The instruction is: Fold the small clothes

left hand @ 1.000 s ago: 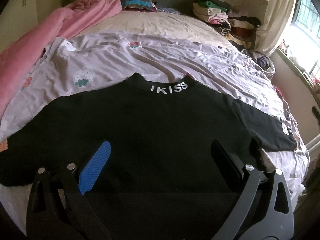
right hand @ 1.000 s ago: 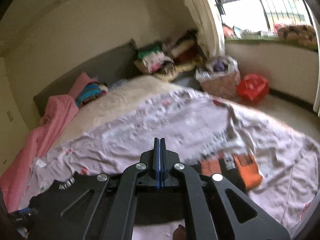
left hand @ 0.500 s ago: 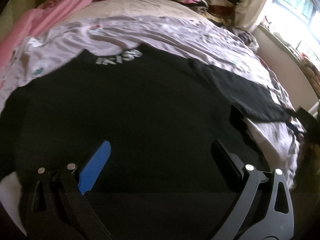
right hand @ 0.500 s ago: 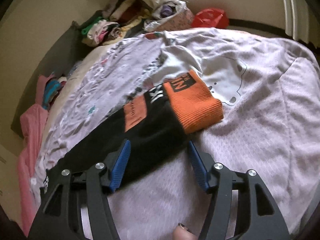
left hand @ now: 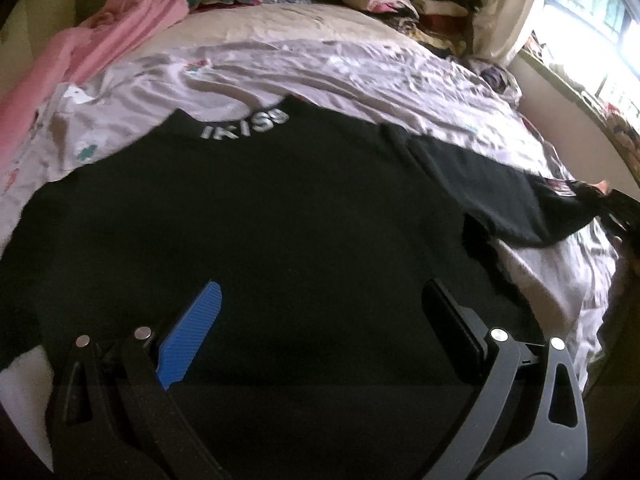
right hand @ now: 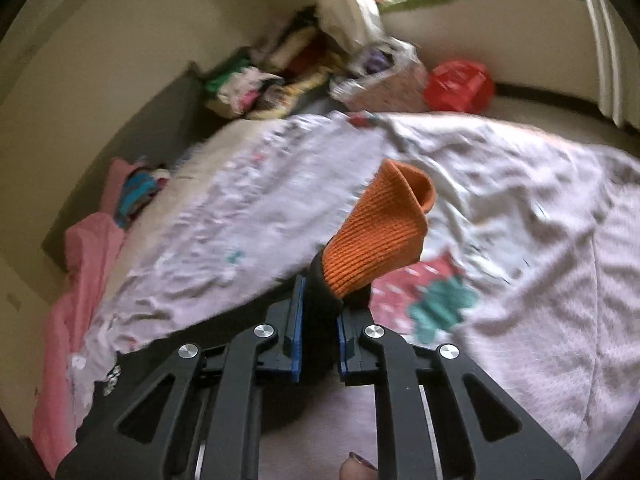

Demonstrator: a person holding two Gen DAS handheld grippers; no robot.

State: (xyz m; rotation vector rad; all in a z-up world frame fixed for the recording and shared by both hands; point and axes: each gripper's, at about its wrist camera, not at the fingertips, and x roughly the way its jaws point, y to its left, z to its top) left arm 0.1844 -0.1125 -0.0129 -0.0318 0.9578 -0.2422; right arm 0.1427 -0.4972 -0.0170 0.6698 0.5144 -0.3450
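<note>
Black sweater (left hand: 280, 220): spread flat on the lilac bedsheet (left hand: 360, 68), collar far, for folding; right sleeve (right hand: 320, 292) is pinched just behind its orange cuff (right hand: 384, 232) by the closing right gripper (right hand: 318, 316), presumably for folding inward; left gripper (left hand: 320, 316) is held spread, empty, above the hem.

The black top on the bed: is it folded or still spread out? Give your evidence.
Mostly spread. The black top lies flat on the bedsheet, collar showing; only its orange cuff is lifted, pinched in the closing right gripper.
</note>
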